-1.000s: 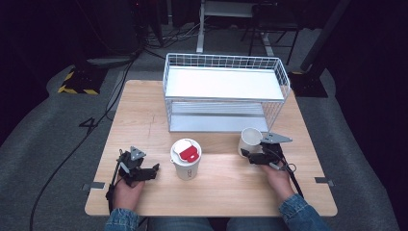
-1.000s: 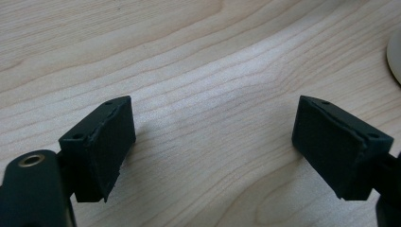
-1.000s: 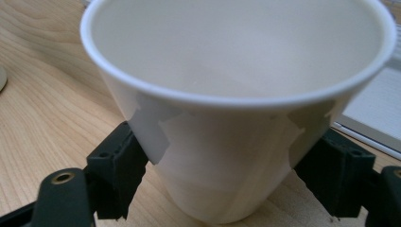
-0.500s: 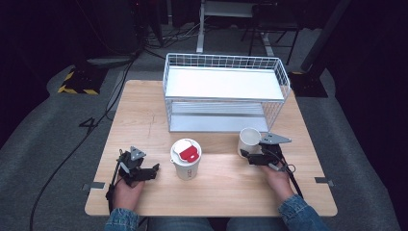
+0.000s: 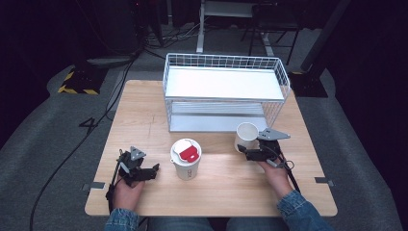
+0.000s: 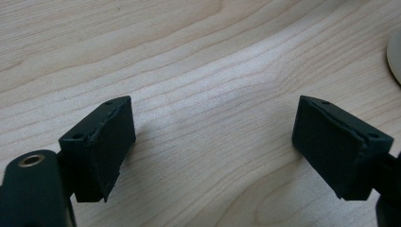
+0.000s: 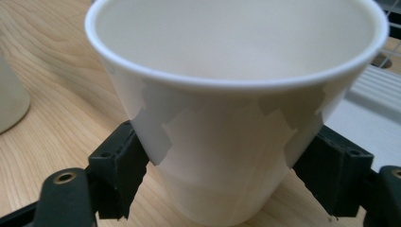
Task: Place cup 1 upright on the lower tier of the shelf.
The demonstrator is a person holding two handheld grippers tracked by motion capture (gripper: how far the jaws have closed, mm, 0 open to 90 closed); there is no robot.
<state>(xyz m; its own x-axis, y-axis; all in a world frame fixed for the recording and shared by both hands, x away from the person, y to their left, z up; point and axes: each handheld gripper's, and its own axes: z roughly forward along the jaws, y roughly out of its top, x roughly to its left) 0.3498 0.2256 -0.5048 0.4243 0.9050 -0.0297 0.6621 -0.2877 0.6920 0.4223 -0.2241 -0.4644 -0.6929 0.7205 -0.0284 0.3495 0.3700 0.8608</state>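
Note:
A white paper cup [image 5: 246, 134] stands upright and without a lid on the wooden table [image 5: 216, 192], just in front of the wire rack. My right gripper [image 5: 243, 152] is shut on the white paper cup [image 7: 227, 142], with one black jaw against each side of its lower half. My left gripper [image 5: 153, 172] rests at the table's front left. In the left gripper view it [image 6: 213, 137] is open, with bare wood between its jaws. A second cup with a red and white lid [image 5: 186, 159] stands between the two grippers.
A white wire rack [image 5: 226, 91] with two shelves takes up the back middle of the table, close behind the white cup; its lower shelf [image 7: 378, 90] is at the right of the right gripper view. The lidded cup's side [image 7: 9, 94] stands left of the held cup.

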